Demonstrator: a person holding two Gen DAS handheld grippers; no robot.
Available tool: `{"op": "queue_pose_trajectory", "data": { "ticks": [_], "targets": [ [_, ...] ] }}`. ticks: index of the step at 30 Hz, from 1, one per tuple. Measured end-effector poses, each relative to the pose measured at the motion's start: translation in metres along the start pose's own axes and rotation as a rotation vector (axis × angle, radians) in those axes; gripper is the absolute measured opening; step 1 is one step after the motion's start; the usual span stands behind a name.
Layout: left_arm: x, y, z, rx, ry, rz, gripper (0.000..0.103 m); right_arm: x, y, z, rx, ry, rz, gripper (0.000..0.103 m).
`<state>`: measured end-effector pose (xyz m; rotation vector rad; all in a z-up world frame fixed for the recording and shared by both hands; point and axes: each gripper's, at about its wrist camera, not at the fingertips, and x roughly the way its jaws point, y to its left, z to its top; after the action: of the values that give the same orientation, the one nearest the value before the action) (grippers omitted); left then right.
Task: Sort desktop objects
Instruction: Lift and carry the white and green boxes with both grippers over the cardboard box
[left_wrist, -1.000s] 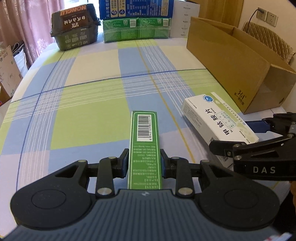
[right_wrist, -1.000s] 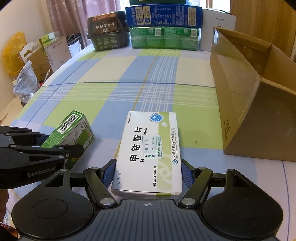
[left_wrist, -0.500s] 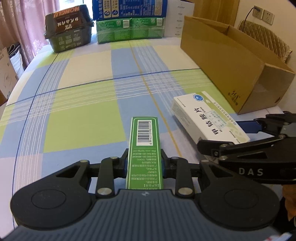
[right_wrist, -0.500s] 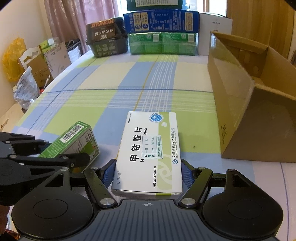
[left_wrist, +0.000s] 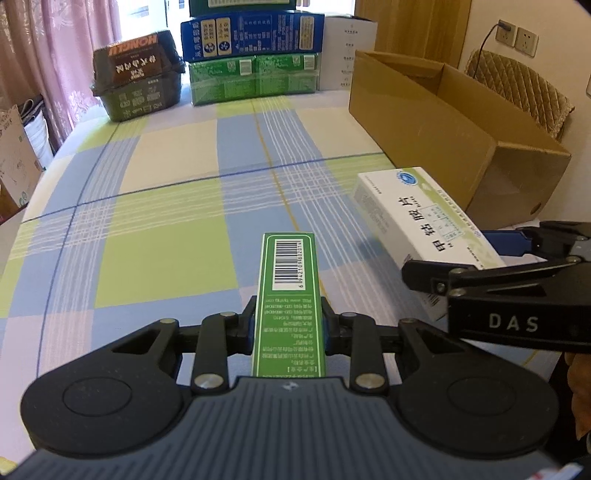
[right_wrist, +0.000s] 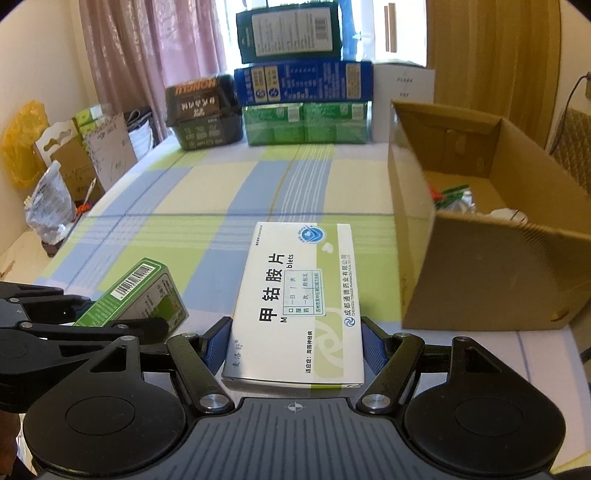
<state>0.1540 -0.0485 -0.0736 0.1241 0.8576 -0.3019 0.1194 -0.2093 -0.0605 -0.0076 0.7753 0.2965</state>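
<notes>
My left gripper (left_wrist: 288, 325) is shut on a narrow green box (left_wrist: 289, 291) with a barcode on top, held above the checked tablecloth (left_wrist: 159, 206). My right gripper (right_wrist: 293, 345) is shut on a wide white medicine box (right_wrist: 295, 295) with green print, its blue pads pressing both long sides. In the left wrist view the white medicine box (left_wrist: 424, 225) and the right gripper (left_wrist: 454, 258) hang just to the right. The right wrist view shows the green box (right_wrist: 136, 295) and the left gripper (right_wrist: 74, 314) at lower left.
An open cardboard box (right_wrist: 480, 236) stands on the right of the table with some items inside. Stacked blue and green cartons (left_wrist: 255, 62) and a dark container (left_wrist: 136, 77) line the far edge. Bags and cardboard (right_wrist: 55, 173) sit beyond the table's left side.
Both grippers have risen with their boxes, which now hang higher above the cloth. The right wrist view now looks into the cardboard box.
</notes>
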Motion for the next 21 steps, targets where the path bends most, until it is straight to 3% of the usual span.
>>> {"op": "queue_pose_trajectory", "data": {
  "ticks": [7, 21],
  "targets": [
    [-0.028, -0.013, 0.011, -0.011, -0.041, 0.015, 0.025, -0.037, -0.013, 0.009, 0.010, -0.061, -0.026, 0.068],
    [-0.068, -0.063, 0.030, 0.017, -0.116, -0.038, 0.025, -0.098, -0.053, 0.013, 0.059, -0.138, -0.092, 0.068]
  ]
}}
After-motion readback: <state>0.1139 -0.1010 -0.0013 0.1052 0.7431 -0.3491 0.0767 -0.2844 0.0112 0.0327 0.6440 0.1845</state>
